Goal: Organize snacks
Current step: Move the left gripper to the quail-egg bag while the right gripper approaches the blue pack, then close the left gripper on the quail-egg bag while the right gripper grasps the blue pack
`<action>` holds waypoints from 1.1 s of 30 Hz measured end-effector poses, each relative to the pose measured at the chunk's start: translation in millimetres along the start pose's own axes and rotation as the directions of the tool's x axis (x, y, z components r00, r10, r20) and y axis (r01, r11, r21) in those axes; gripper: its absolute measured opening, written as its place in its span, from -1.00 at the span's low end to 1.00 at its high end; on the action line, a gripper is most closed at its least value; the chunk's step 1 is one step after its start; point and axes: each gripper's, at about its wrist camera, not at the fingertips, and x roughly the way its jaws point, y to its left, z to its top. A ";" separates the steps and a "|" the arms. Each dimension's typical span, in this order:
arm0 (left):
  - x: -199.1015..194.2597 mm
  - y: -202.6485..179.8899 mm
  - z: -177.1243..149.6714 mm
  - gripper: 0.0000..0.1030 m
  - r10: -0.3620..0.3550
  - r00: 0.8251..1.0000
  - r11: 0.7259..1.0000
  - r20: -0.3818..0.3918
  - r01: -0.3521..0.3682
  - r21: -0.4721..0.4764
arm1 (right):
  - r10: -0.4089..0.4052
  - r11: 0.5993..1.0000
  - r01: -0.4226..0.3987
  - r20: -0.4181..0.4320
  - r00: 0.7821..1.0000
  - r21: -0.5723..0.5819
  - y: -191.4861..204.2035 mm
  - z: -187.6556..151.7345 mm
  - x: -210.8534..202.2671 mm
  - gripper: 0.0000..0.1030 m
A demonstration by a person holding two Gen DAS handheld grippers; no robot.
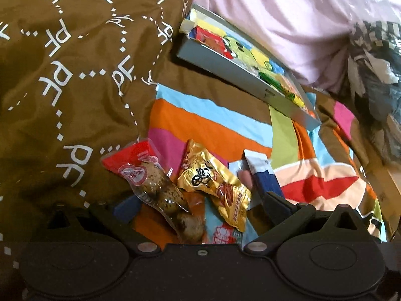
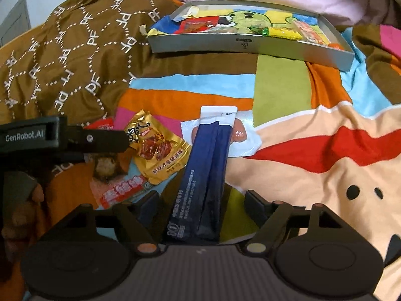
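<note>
Hovering over the striped bedcover (image 2: 313, 148), both grippers stand wide with nothing pinched. The right gripper (image 2: 200, 200) straddles the dark blue stick packs (image 2: 208, 165), its pads clear of them, seemingly lined up to grab. The left gripper (image 1: 198, 208) brackets the quail-egg pack (image 1: 153, 185) and gold packet (image 1: 215, 183). The grey tray (image 2: 250, 47), already holding snacks, waits well beyond them.

A bed under a bright striped cartoon sheet (image 2: 288, 150) carries a shallow grey cardboard tray (image 2: 225, 45), a gold foil snack packet (image 2: 160, 155), a navy stick sachet (image 2: 205, 175) and a crumpled brown lettered quilt (image 2: 75, 57).
</note>
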 end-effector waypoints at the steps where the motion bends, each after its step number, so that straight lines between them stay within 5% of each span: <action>1: -0.3 -0.8 -1.1 0.98 0.002 1.000 1.000 0.006 -0.002 0.011 | -0.002 1.000 0.002 0.002 1.000 0.002 0.8 -0.3 1.5 0.61; 9: -10.7 0.2 -3.0 0.71 0.022 0.997 1.000 0.068 -0.021 -0.013 | -0.010 1.000 0.010 0.011 1.000 -0.002 4.4 -1.3 4.7 0.67; 20: -12.7 -5.5 6.3 0.63 -0.069 0.982 0.993 0.178 0.085 -0.082 | -0.008 1.000 0.008 0.014 1.000 0.007 2.4 -0.7 5.3 0.67; 26: 15.3 -7.2 3.9 0.36 0.030 0.997 0.996 0.078 -0.023 -0.084 | -0.011 1.000 0.010 0.020 1.000 0.014 2.4 -1.1 7.0 0.68; 31: 14.9 -3.4 2.5 0.32 0.034 0.996 0.996 0.087 -0.026 -0.090 | -0.015 1.000 0.015 0.025 1.000 0.009 3.9 -1.4 9.4 0.70; 33: 13.3 -2.4 0.9 0.13 0.050 0.995 0.995 0.087 -0.042 -0.090 | -0.016 1.000 0.016 0.031 0.999 0.009 4.1 -1.3 10.5 0.70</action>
